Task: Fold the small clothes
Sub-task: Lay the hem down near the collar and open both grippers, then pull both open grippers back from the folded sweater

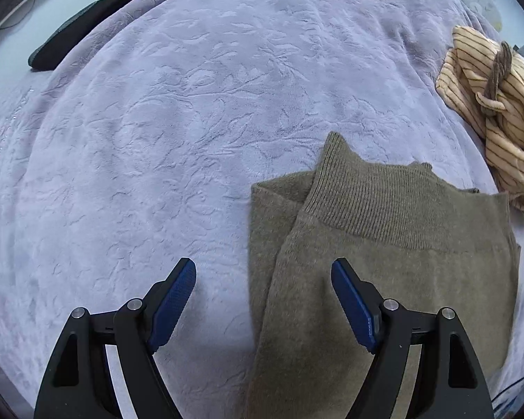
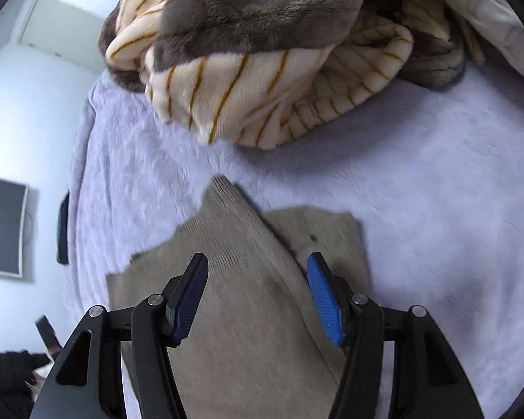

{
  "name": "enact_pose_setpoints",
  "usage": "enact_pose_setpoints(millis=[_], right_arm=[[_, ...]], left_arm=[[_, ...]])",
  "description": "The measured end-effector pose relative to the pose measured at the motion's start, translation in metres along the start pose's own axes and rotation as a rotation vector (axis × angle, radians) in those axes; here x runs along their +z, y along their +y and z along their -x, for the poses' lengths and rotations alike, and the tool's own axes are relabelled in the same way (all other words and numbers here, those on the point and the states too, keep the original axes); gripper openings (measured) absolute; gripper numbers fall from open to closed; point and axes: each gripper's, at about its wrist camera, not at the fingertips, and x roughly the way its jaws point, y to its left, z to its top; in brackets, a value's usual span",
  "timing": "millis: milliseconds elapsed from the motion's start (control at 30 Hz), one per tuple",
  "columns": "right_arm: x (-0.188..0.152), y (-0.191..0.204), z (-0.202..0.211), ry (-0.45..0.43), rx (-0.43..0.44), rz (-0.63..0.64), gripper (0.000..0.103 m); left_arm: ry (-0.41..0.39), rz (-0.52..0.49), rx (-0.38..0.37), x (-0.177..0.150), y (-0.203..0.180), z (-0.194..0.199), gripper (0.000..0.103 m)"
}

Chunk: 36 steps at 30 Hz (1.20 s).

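An olive-brown knit garment [image 1: 384,272] with a ribbed band [image 1: 384,206] lies folded on the lavender blanket [image 1: 192,104]. My left gripper [image 1: 262,269] hangs open over the garment's left edge, one pad above the blanket and the other above the knit. In the right wrist view the same garment [image 2: 248,314] lies below my right gripper [image 2: 258,260]. Its blue pads [image 2: 323,300] stand apart and press on nothing. The picture there is a little blurred.
A heap of cream striped fleece [image 1: 499,115] lies at the blanket's right; the right wrist view shows that fleece [image 2: 262,94] with grey plush [image 2: 255,7] on top. A flat black object [image 1: 77,28] rests at the far left edge. A dark screen [image 2: 3,227] hangs on the wall.
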Motion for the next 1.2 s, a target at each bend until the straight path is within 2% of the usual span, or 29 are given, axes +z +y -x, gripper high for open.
enact_pose_setpoints(millis=[67, 233, 433, 567, 700, 767, 867, 1200], right_arm=[[-0.017, -0.004, 0.008, 0.019, -0.027, 0.016, 0.063], [-0.063, -0.015, 0.012, 0.074, -0.056, 0.005, 0.063], [-0.108, -0.024, -0.001, 0.149, -0.186, 0.03, 0.063], [-0.127, -0.037, -0.004, 0.217, -0.285, 0.042, 0.063], [-0.145, -0.046, 0.012, 0.224, -0.27, 0.001, 0.065], [-0.156, -0.047, 0.021, 0.224, -0.272, 0.009, 0.07], [-0.172, -0.044, 0.032, 0.231, -0.264, 0.022, 0.071], [-0.205, 0.001, 0.054, 0.225, -0.249, 0.125, 0.079]], left_arm=[[0.005, -0.01, 0.013, -0.012, 0.002, 0.005, 0.08], [0.069, -0.013, -0.015, -0.05, -0.001, 0.01, 0.08], [0.152, -0.036, -0.053, -0.093, -0.019, 0.011, 0.08], [0.17, -0.053, -0.046, -0.115, -0.028, 0.017, 0.08], [0.15, -0.063, -0.049, -0.129, -0.03, 0.033, 0.08], [0.144, -0.06, -0.048, -0.133, -0.029, 0.04, 0.08], [0.144, -0.05, -0.055, -0.138, -0.026, 0.048, 0.08], [0.156, -0.051, -0.09, -0.17, -0.027, 0.075, 0.08]])
